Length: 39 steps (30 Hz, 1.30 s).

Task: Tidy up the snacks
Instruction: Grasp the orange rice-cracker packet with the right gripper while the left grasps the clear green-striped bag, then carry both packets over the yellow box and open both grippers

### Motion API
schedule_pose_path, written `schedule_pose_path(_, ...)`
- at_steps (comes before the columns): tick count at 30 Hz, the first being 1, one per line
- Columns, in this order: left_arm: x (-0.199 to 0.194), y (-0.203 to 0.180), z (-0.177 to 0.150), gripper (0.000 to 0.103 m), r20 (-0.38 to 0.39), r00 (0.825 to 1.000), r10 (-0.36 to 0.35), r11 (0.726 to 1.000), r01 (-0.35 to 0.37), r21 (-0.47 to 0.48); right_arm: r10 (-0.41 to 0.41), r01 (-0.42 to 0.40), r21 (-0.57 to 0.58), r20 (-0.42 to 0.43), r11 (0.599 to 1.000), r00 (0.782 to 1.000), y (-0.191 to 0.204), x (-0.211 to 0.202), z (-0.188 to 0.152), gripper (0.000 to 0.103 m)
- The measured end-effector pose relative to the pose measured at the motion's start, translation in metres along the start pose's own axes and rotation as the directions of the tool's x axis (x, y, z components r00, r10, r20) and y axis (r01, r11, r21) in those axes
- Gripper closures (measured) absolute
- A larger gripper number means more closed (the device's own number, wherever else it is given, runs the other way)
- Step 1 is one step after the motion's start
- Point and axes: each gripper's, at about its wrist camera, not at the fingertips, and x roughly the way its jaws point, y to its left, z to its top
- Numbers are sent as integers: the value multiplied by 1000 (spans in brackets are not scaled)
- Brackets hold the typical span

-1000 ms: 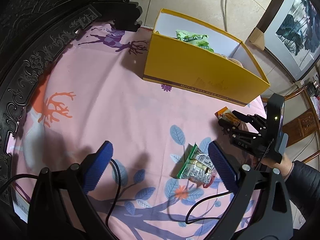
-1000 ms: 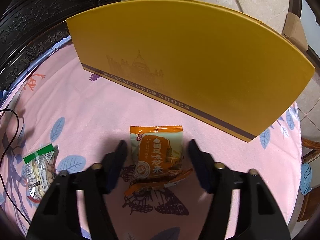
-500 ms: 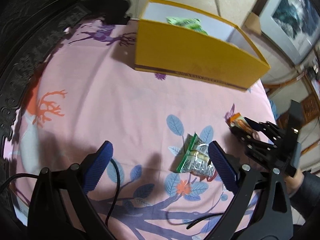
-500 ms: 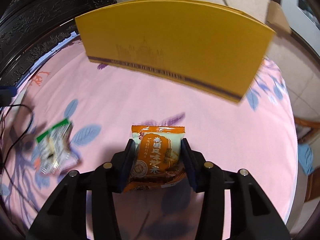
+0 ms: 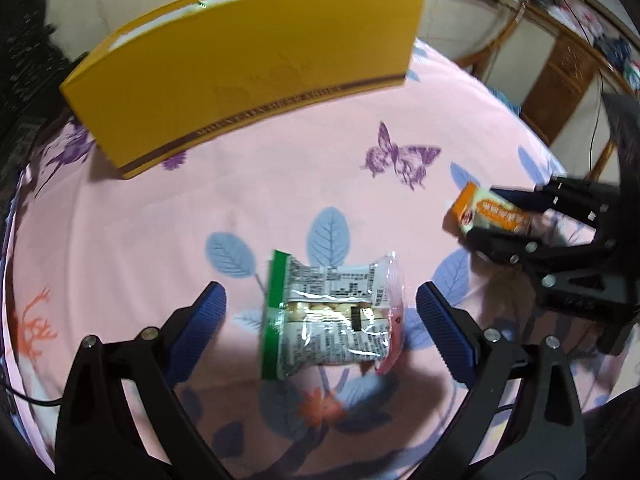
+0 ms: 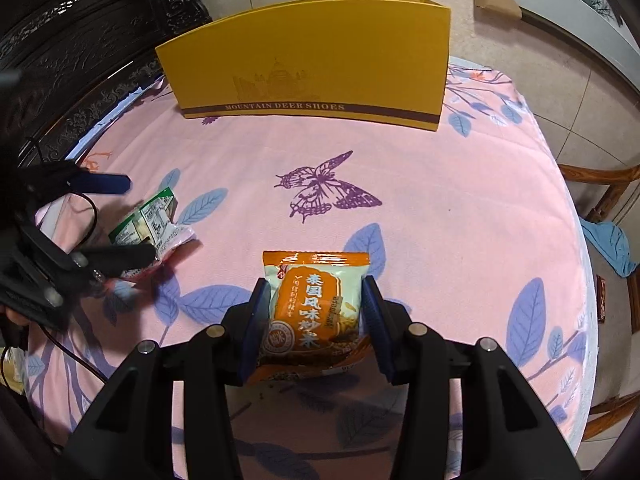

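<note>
Snack packets number two on the pink printed tablecloth (image 6: 440, 184), and each has a gripper around it. The right gripper (image 6: 316, 312) has its blue pads pressed on both side edges of the orange packet (image 6: 316, 300), which sits upright between them at about 6 o'clock in the right wrist view, its top seam toward the yellow shoe box (image 6: 312, 60) at 12 o'clock. In the left wrist view the same orange packet (image 5: 490, 216) appears at 3 o'clock, clamped in that right gripper (image 5: 500, 224), and it looks slightly lifted off the cloth, though blur makes this uncertain.

The left gripper (image 5: 320, 320) stands wide open, with its two blue pads (image 5: 198, 328) well apart on either side of the green-edged clear packet (image 5: 332, 316). That packet lies flat on the cloth at about 6 o'clock in the left wrist view, its green seam toward 9 o'clock, and neither pad touches it. From the right wrist view the green-edged clear packet (image 6: 154, 224) lies at 9 o'clock, between the left gripper's fingers (image 6: 104, 184).

The yellow shoe box (image 5: 248, 76) stands on the far part of the table, at 11 o'clock in the left wrist view, well apart from both packets. A purple butterfly print (image 6: 324, 186) lies on the cloth between the box and the orange packet. A black cable (image 6: 86, 216) loops beside the left gripper at 9 o'clock.
</note>
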Motion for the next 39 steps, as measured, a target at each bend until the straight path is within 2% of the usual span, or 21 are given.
schedule_pose_path(10, 20, 1, -2, 5, -36, 999, -5, 1000, 5, -12, -7, 7, 12, 9, 1000, 1000, 0, -1, -1, 55)
schedule_pose_path(22, 23, 2, -3, 8, -13, 1000, 3, 1000, -3, -26, -20, 20, 10, 17, 1000, 1000, 1, -1, -2, 55)
schedule_pose_path(25, 18, 5, -6, 19, 2, 1000, 12, 999, -12, -41, -22, 22, 9, 13, 1000, 1000, 2, -1, -2, 55)
schedule_pose_path(27, 15, 10, -6, 33, 12, 1000, 18, 998, -17, -58, -25, 25, 6, 11, 1000, 1000, 3, 0, -1, 55)
schedule_pose_path(29, 12, 15, -6, 37, 15, 1000, 10, 997, -9, -78, -27, 27, 6, 11, 1000, 1000, 3, -1, -1, 55)
schedule_pose_path(35, 5, 29, -8, 46, 18, 999, -27, 989, 29, -144, -26, 26, 11, 7, 1000, 1000, 3, -1, -1, 56)
schedule_pose_path(39, -5, 37, -10, 46, 30, 999, -24, 985, 29, -169, -18, 18, 14, 10, 1000, 1000, 4, -4, -2, 56)
